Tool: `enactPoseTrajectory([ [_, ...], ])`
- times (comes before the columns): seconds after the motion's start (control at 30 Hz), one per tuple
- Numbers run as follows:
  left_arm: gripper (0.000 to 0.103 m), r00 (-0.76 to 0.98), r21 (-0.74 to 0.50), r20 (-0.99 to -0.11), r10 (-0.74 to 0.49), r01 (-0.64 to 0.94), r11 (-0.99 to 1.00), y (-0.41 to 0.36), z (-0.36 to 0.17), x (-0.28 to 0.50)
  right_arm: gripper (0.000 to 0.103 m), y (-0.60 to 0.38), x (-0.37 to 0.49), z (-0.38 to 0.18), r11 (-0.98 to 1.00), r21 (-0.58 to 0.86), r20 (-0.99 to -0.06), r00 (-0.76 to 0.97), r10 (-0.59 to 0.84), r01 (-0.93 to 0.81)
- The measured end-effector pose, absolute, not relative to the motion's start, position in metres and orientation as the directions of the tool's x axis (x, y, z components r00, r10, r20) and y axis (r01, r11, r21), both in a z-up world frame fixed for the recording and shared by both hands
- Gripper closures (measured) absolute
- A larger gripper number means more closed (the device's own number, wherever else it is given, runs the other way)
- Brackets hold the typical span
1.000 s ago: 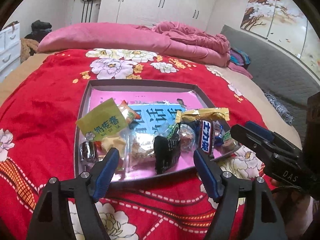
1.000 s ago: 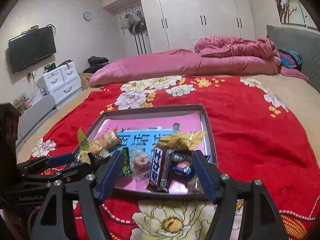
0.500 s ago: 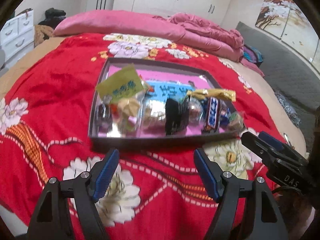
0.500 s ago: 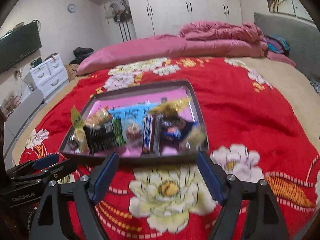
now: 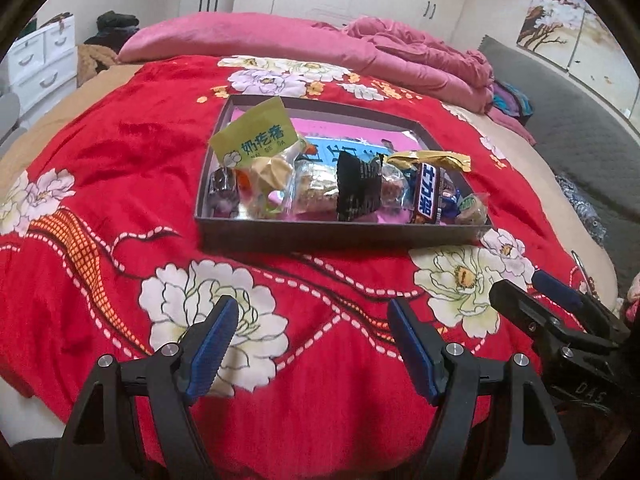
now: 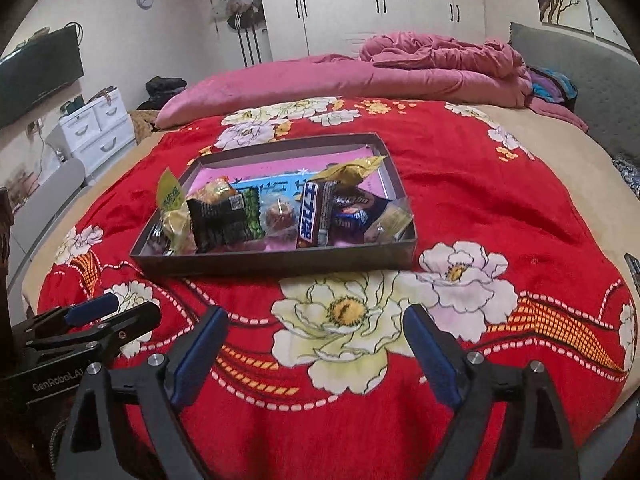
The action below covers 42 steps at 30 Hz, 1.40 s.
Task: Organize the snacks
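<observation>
Nearest, the left gripper (image 5: 312,338) and right gripper (image 6: 314,346) hang over the red bedspread (image 6: 460,184) with fingers spread and nothing between them, the right's having just been opening. Well beyond both lies the shallow tray (image 6: 276,260) with the snacks (image 5: 352,194) heaped at its near end. These wrapped pieces look light, crinkly and slippery, some likely crushable, so I would pinch a sealed wrapper end.

red blanket (image 6: 460,200) with white flowers; dark tray (image 6: 280,262); pink duvet (image 6: 320,80)

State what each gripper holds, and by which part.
Nothing is held. The left gripper and right gripper are open over the red blanket.
</observation>
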State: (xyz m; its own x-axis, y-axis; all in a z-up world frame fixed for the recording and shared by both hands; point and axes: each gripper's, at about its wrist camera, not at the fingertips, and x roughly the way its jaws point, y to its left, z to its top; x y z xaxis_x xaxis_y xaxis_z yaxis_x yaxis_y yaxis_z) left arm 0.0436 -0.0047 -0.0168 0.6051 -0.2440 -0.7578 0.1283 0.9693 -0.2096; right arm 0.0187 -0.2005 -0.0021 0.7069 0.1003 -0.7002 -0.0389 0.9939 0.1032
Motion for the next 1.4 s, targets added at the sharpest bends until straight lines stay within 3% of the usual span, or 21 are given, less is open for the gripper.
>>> enactPoseTrajectory([
  [1.4, 0.025, 0.614, -0.160, -0.761, -0.206, 0.130, 0.978, -0.004, -0.007, 0.024, 0.014, -0.193, 0.003, -0.004, 0.996, 0.079, -0.711, 0.698, 0.084, -0.040],
])
